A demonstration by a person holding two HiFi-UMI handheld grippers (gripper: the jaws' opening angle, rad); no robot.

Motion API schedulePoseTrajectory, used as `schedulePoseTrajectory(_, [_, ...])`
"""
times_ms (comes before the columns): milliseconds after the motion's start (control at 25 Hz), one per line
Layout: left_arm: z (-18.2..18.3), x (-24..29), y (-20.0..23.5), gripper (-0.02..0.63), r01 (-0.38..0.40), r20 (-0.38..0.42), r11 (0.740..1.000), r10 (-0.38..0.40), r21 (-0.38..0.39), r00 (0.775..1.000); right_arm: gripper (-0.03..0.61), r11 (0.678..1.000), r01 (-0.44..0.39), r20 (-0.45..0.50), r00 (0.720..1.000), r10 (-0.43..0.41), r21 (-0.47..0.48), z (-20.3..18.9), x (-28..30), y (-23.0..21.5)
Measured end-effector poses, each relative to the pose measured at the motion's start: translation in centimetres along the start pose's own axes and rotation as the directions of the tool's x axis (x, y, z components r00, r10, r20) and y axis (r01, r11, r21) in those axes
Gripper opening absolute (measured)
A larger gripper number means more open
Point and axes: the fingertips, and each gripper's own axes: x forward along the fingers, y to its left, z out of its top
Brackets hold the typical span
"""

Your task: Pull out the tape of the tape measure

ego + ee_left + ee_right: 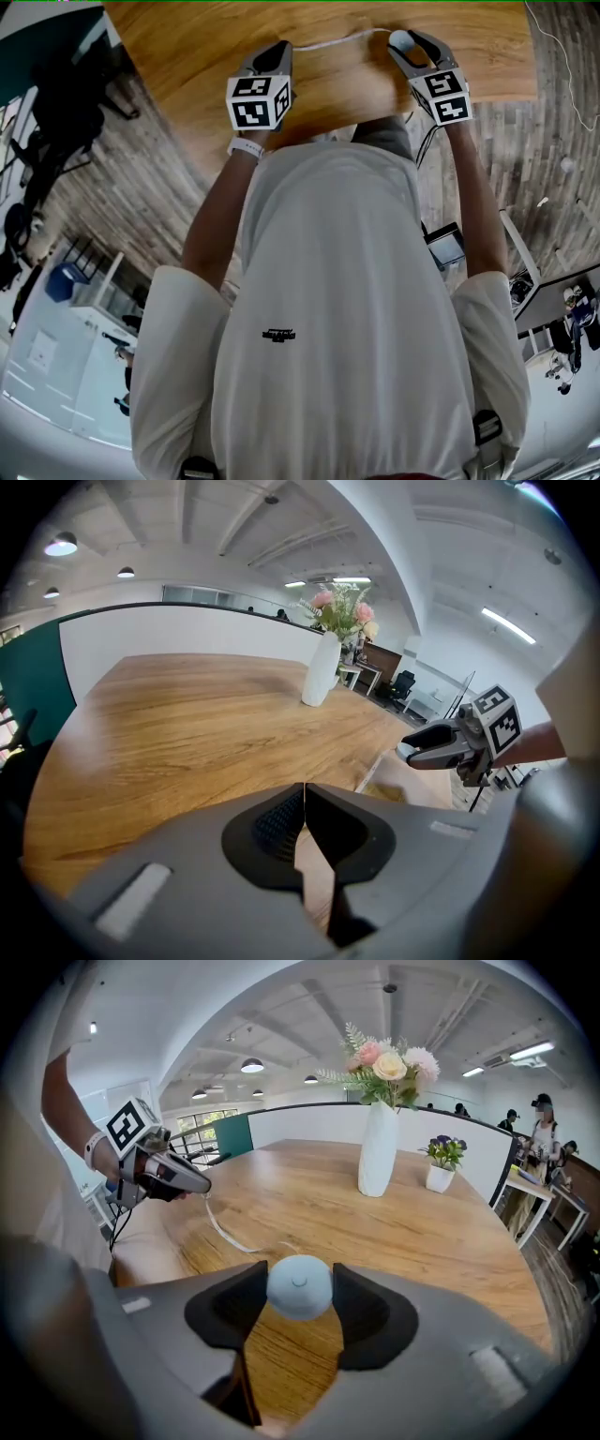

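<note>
Round pale-blue tape measure [299, 1286], thin white tape [218, 1224], wood-grain table [422, 1232]

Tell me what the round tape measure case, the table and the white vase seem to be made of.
Tape measure case: probably plastic, matte pale blue, smooth moulded dome.
Table: wood or wood veneer, visible grain, satin sheen.
Vase: likely glazed ceramic, plain white, smooth; unsure.

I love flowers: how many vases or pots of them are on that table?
2. A tall white vase stands on the table; a small white pot sits just right of it in the right gripper view. Others may be hidden.
</note>
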Motion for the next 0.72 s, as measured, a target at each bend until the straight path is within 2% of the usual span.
schedulePoseTrajectory(200, [-1.7,0.6,-0.1,0.023,0.005,-0.041,1.0,-0.005,-0.013,0.999,0.222,1.0,-0.011,-0.016,1.0,0.011,0.02,-1.0,0.8,0.3])
schedulePoseTrajectory(440, [-3.8,1.1,0.6,0.025,-0.006,-0.083,0.997,0.0,-0.074,0.997,0.222,0.997,0.016,-0.061,0.998,-0.012,0.07,-3.2,1.4,0.1])
schedulePoseTrajectory(720, [-6.3,1.5,0.3,0.026,0.011,-0.129,0.996,-0.022,-0.085,0.991,0.224,0.997,0.028,-0.098,0.995,-0.022,0.068,-5.1,1.8,0.7])
